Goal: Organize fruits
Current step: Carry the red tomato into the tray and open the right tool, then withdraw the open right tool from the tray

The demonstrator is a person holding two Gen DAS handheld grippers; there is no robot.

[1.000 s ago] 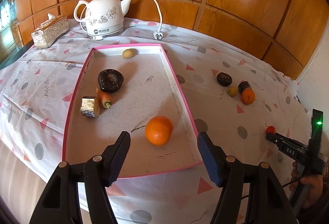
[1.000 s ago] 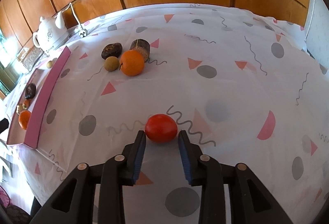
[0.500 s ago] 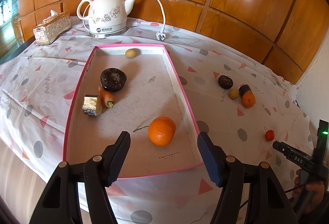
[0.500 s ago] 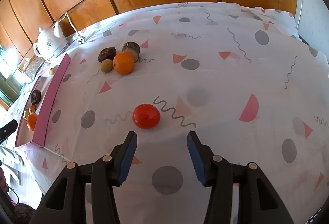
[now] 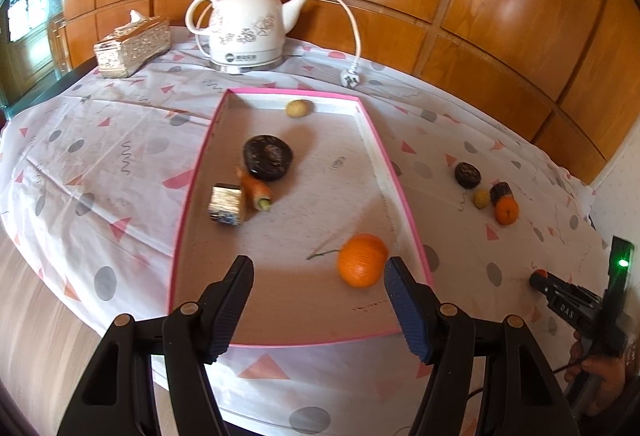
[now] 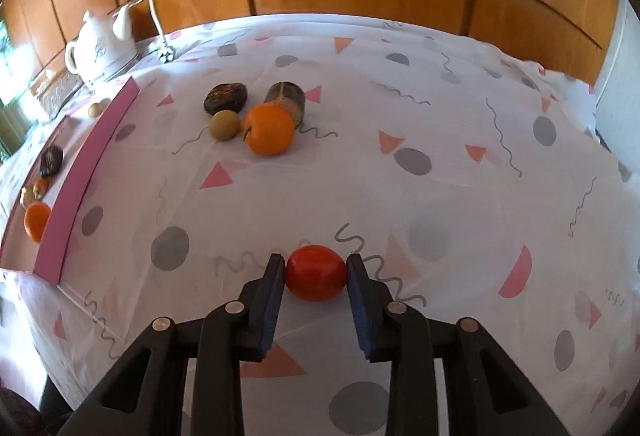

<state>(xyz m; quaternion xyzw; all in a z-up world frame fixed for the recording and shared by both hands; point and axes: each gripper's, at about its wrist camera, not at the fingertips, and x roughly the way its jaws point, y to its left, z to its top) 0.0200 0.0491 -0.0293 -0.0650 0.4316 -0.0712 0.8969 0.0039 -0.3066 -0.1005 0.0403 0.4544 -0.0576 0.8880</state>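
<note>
A: What changed on the right?

B: Half a second ago the right gripper (image 6: 316, 274) stood spread, short of the tomato (image 6: 316, 278); now both pads touch its sides, pinching it on the cloth.

A: And the left gripper (image 5: 318, 300)?

B: Still spread and empty over the tray (image 5: 404, 204), an orange (image 5: 362, 265) at its 1 o'clock. The tomato looks ready to lift, probably trayward, at 10 o'clock.
</note>
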